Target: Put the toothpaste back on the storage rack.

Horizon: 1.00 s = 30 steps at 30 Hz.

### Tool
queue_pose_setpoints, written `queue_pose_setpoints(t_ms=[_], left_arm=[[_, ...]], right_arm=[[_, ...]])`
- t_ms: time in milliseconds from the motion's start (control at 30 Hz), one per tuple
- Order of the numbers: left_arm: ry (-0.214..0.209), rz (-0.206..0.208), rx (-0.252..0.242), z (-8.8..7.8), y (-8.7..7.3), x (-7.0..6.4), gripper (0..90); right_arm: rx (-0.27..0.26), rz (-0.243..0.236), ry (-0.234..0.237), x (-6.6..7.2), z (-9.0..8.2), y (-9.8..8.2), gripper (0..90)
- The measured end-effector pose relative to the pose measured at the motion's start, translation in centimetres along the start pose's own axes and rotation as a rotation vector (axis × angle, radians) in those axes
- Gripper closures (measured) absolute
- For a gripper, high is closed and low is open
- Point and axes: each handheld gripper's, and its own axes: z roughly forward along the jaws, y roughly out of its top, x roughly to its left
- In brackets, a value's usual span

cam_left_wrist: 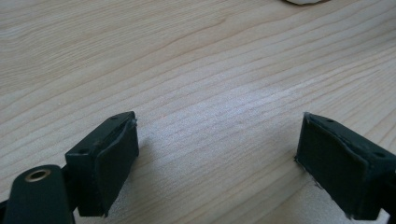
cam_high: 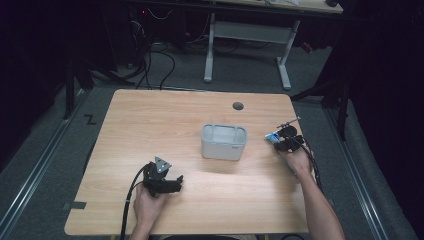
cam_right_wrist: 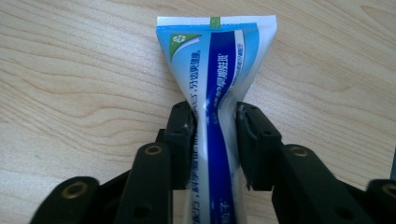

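A blue and white toothpaste tube [cam_right_wrist: 217,70] lies on the wooden table, its flat crimped end pointing away in the right gripper view. My right gripper [cam_right_wrist: 215,123] is shut on the tube, and the pads pinch its middle so the tube narrows there. From above, that gripper [cam_high: 286,139] sits near the table's right edge with the tube's end [cam_high: 272,136] sticking out to the left. My left gripper [cam_left_wrist: 217,149] stands open over bare wood with nothing between its fingers. In the high view it [cam_high: 167,182] rests at the front left.
A grey rectangular bin [cam_high: 223,141] stands in the middle of the table [cam_high: 150,120], between the two grippers. A round cable hole [cam_high: 238,106] lies near the far edge. A thin pen-like object [cam_high: 290,121] lies just beyond the right gripper.
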Motion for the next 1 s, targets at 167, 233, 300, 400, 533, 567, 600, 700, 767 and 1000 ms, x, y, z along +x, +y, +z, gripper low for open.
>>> queue_pose_setpoints(t_ms=[167,233,300,400,533,567,600,700,767,1000], left_arm=[[0.000,0.000,0.000,0.0,0.0,0.0,13.1],[0.000,0.001,0.000,0.0,0.0,0.0,13.1],[0.000,0.001,0.000,0.0,0.0,0.0,13.2],[0.000,0.002,0.000,0.0,0.0,0.0,13.2],[-0.001,0.002,0.000,0.0,0.0,0.0,13.3],[-0.001,0.002,-0.001,0.0,0.0,0.0,13.3],[-0.001,0.002,-0.001,0.0,0.0,0.0,13.4],[-0.002,0.001,-0.001,0.0,0.0,0.0,13.5],[-0.002,0.003,-0.001,0.0,0.0,0.0,13.6],[-0.002,0.002,-0.002,0.0,0.0,0.0,14.1]], right_arm=[[-0.016,0.027,0.033,-0.3,-0.3,-0.1,71.3],[-0.017,0.033,0.057,-0.4,-0.5,-0.2,71.7],[-0.016,0.031,0.069,-0.4,-0.7,-0.2,71.9],[-0.044,0.033,0.098,-0.3,-1.2,-0.2,72.3],[-0.078,0.015,0.123,0.0,-2.2,-0.2,72.4],[-0.083,0.012,0.125,0.0,-2.3,-0.1,72.5],[-0.092,0.012,0.131,0.1,-2.6,-0.1,72.6],[-0.116,0.007,0.153,0.1,-3.3,-0.2,72.8],[-0.143,0.010,0.172,0.1,-3.9,-0.2,72.9],[-0.186,0.006,0.200,0.3,-5.1,-0.5,73.0]])
